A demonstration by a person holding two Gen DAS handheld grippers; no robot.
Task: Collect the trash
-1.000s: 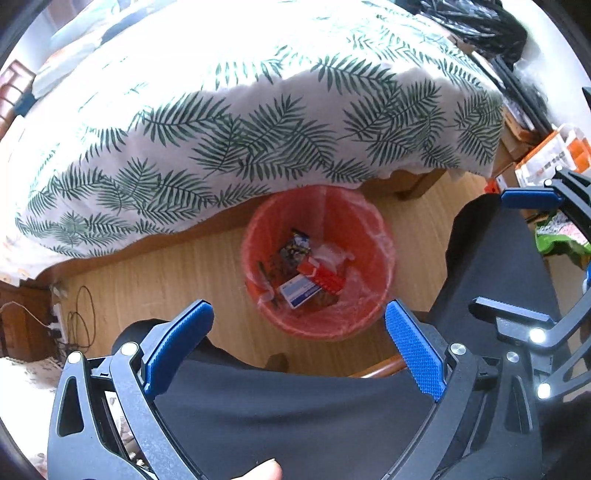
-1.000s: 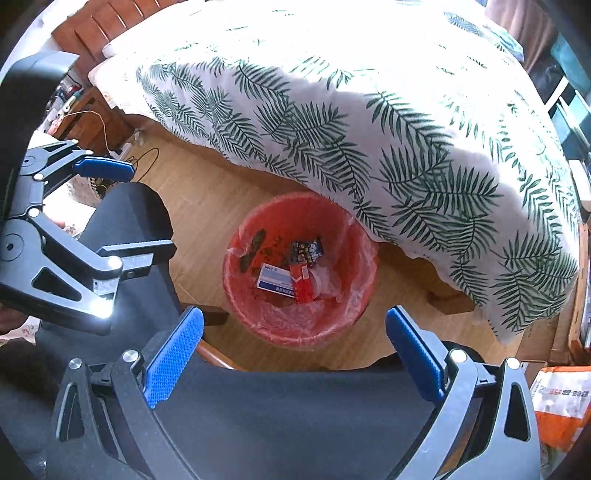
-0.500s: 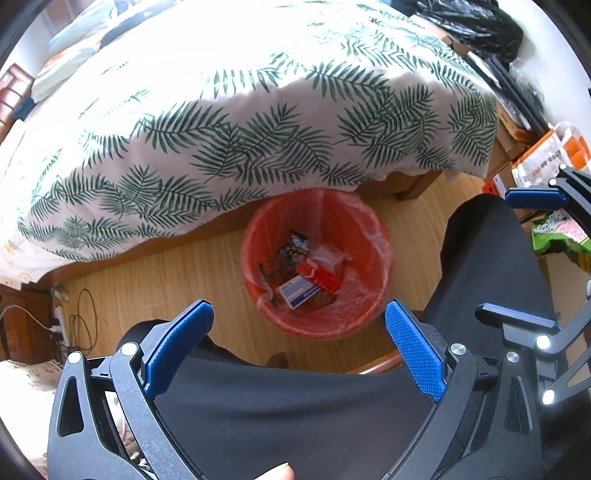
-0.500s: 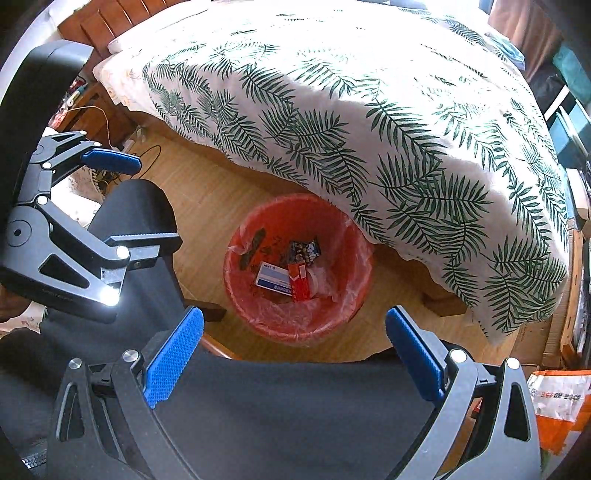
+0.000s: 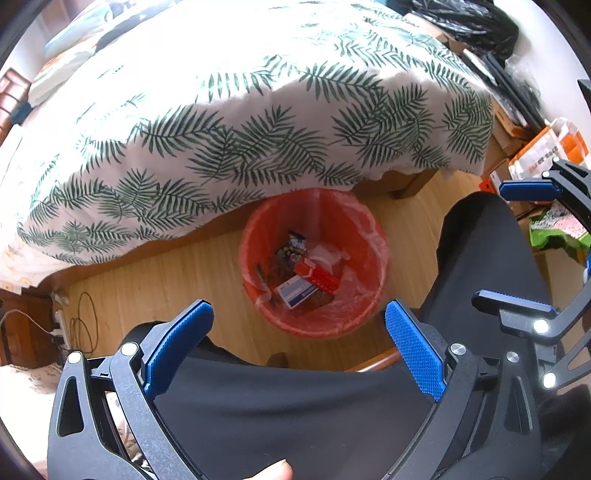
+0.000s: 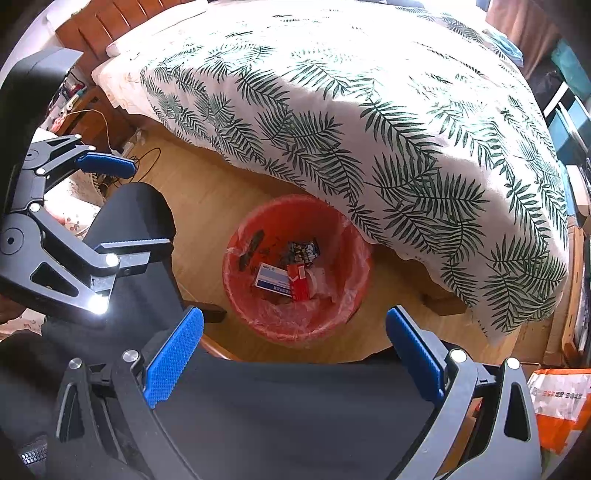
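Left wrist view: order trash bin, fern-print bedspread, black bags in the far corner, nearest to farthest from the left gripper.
From the left gripper, open and empty:
1. Trash bin, just ahead on the floor, between the fingers.
2. Fern-print bedspread, beyond the bin, hanging over its far rim.
3. Black bags, far upper right, past the bed.

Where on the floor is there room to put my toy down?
Bare wooden floor lies between the red trash bin and the cables by the wall. Crowded: the bin holds boxes and wrappers, and the leaf-print bedspread overhangs behind it.
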